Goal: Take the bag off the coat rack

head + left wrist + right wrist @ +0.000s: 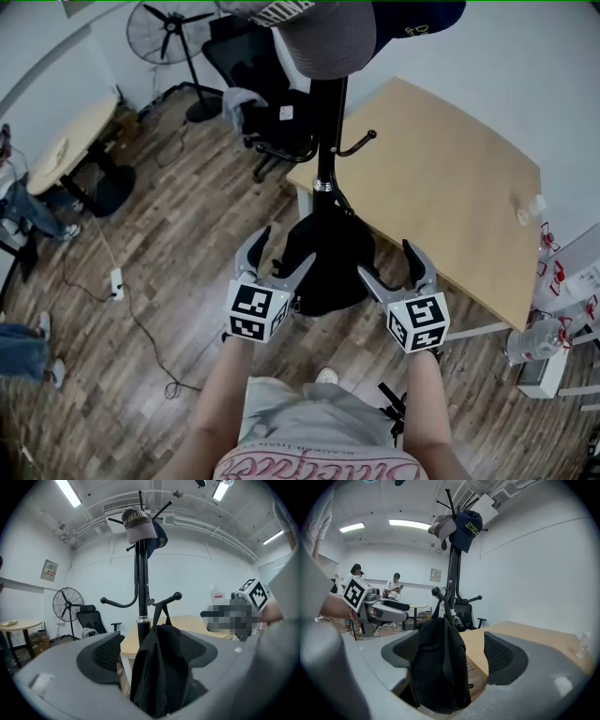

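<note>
- Fingers (101, 656) of the left gripper (288, 246) stood wide apart, holding nothing, just beside the black bag (328, 272).
- Right gripper (384, 257) fingers (504, 656) likewise gaped wide, empty, beside the bag.

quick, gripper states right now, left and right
left gripper: open, black bag between its jaws, not gripped
right gripper: open, same bag between its jaws, not gripped

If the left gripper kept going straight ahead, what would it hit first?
Probably the bag, which hangs from the rack and lies between the open jaws of the left gripper. I cannot tell exactly how near it is.
</note>
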Action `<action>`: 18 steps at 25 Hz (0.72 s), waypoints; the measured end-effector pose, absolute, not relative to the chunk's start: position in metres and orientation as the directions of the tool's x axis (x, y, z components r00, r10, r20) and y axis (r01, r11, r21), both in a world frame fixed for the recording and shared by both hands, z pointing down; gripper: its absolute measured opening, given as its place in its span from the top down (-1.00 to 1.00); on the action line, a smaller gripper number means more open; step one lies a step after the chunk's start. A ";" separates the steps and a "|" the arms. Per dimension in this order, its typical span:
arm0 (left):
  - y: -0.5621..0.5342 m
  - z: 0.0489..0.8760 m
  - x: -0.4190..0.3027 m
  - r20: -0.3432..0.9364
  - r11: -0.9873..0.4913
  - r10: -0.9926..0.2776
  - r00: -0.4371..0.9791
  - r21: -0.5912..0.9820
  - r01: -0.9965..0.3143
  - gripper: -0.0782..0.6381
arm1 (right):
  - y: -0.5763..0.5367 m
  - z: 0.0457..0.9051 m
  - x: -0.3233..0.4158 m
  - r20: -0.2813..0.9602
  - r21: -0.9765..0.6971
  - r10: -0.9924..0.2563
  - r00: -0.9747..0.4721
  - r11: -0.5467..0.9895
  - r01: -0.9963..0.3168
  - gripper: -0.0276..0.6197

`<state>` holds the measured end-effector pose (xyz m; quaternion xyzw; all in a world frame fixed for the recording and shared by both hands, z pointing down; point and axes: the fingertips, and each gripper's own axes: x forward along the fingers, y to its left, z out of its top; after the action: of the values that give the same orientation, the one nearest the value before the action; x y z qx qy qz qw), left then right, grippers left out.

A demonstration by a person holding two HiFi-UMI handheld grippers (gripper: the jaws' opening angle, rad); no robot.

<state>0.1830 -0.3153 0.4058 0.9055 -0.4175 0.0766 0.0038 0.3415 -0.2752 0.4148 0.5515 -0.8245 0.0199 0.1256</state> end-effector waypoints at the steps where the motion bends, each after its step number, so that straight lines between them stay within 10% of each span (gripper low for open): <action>1: -0.314 0.412 0.184 0.153 -0.644 -0.760 0.631 -0.053 -0.763 -0.31 | -0.277 0.421 0.341 0.241 0.101 -0.896 -0.373 0.406 -0.908 -0.41; 18: -0.313 0.507 0.184 0.319 -0.575 -0.767 0.557 0.046 -0.817 -0.16 | -0.308 0.511 0.332 0.377 0.022 -0.802 -0.464 0.508 -0.861 -0.30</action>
<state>0.1841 -0.3135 0.5072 0.8773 -0.4513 0.1332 0.0947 0.3316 -0.3080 0.5111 0.4885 -0.8511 0.0859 0.1720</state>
